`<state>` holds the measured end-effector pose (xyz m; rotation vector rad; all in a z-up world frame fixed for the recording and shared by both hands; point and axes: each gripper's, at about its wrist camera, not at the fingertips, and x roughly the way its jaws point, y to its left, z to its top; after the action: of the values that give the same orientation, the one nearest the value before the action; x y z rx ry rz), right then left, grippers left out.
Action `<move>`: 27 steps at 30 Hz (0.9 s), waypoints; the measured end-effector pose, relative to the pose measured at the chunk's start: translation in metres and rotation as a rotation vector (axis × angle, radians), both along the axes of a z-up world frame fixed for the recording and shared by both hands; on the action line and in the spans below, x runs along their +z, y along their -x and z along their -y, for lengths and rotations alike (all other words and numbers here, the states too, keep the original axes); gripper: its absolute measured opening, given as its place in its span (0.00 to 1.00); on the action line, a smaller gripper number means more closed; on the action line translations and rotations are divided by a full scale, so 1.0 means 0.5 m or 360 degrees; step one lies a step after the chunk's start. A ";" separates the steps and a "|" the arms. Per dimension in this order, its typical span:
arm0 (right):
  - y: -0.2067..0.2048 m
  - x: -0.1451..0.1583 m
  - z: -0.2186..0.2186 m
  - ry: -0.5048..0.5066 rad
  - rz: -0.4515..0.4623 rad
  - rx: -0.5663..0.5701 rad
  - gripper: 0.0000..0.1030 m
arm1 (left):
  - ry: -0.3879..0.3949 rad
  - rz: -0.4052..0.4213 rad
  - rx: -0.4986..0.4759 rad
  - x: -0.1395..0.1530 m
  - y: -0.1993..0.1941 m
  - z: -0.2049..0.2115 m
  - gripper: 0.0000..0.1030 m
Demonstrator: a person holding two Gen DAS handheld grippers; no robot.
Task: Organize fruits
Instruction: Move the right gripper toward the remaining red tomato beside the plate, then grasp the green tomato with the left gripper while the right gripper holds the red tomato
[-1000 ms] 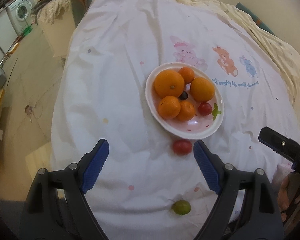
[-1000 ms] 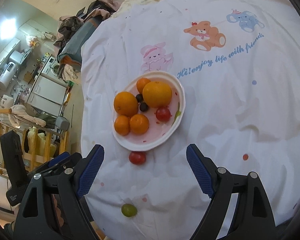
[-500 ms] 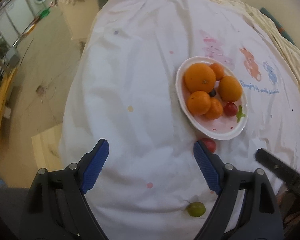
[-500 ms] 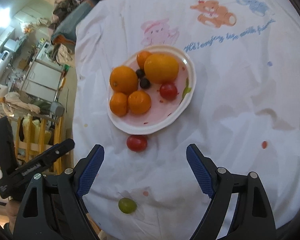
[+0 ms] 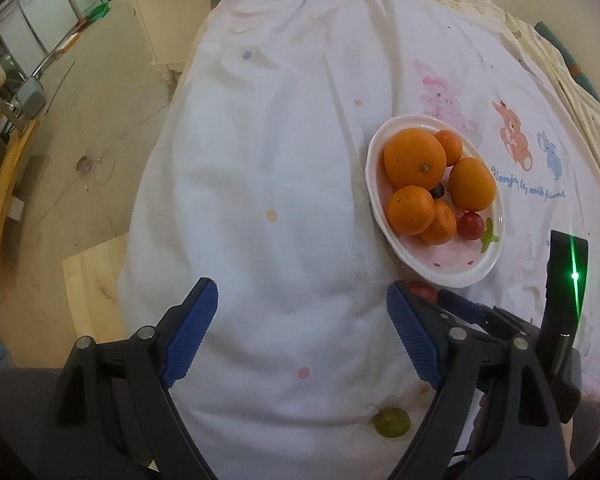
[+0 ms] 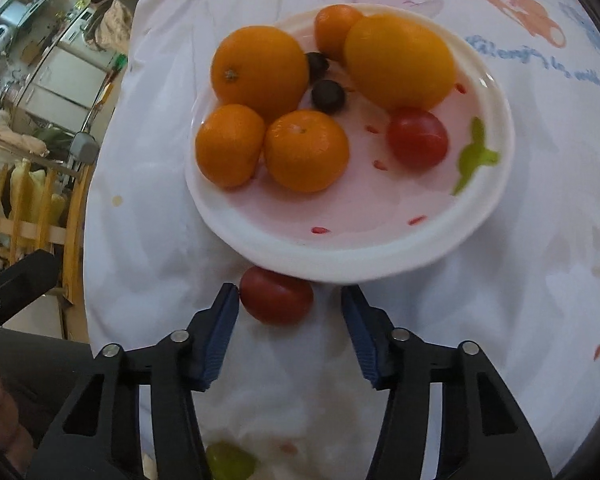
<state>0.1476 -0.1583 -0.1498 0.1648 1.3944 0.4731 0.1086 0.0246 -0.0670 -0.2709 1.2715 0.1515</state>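
Two loose fruits are left on the cloth [image 5: 260,184]: a red tomato [image 6: 277,297] touching the plate [image 6: 380,256] rim, and a green grape [image 5: 392,422] near my edge. My right gripper [image 6: 290,332] is closing around the tomato; the left pad looks at its skin, the right pad has a clear gap, so no grip yet. My left gripper [image 5: 302,332] hangs wide apart over bare cloth, holding nothing.

Risks, my guess: the tomato sits off-centre toward the left pad, so the squeeze could roll it under the rim or pop it forward. Too hard a pinch could split it. The soft cloth may bunch between the pads.

Hard to see: in the left view the tomato is mostly hidden behind my own finger. In the right view the grape is cut off between the gripper's arms. The dark fruits in the plate are too small to identify.
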 end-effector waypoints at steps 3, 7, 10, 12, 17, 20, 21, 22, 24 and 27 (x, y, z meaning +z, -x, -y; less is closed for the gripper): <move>0.003 0.006 -0.004 -0.0021 0.0019 0.0035 0.39 | 0.0005 -0.0010 -0.0009 -0.003 0.000 0.001 0.82; 0.015 0.019 0.005 -0.0048 0.0026 0.0043 0.39 | 0.0008 -0.0006 -0.0022 0.000 -0.001 0.003 0.82; 0.023 0.039 0.026 -0.0085 0.0035 0.0009 0.39 | 0.0015 -0.0005 -0.0026 -0.001 0.001 0.005 0.82; 0.030 0.060 0.039 -0.0099 0.0050 -0.0005 0.39 | 0.0008 -0.0006 -0.0034 -0.001 0.001 0.007 0.82; 0.053 0.120 0.085 -0.0141 0.0099 -0.0066 0.39 | 0.0011 -0.0003 -0.0057 0.001 0.005 0.009 0.82; 0.075 0.145 0.122 -0.0146 0.0137 -0.0094 0.39 | 0.0024 0.0019 -0.0077 0.009 0.011 0.009 0.82; 0.084 0.151 0.130 -0.0150 0.0154 -0.0105 0.39 | 0.0023 0.0031 -0.0094 0.012 0.015 0.013 0.82; 0.089 0.155 0.140 -0.0150 0.0169 -0.0120 0.39 | 0.0018 0.0042 -0.0115 0.016 0.018 0.017 0.82; 0.104 0.163 0.165 -0.0160 0.0194 -0.0164 0.39 | -0.0012 0.0077 -0.0180 0.025 0.030 0.033 0.82; 0.117 0.168 0.198 -0.0191 0.0211 -0.0244 0.39 | -0.0088 0.0124 -0.0302 0.033 0.044 0.062 0.82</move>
<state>0.0894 -0.2575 -0.0656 0.3298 1.2140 0.4327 0.0864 -0.0065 -0.0506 -0.1066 1.2065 0.0137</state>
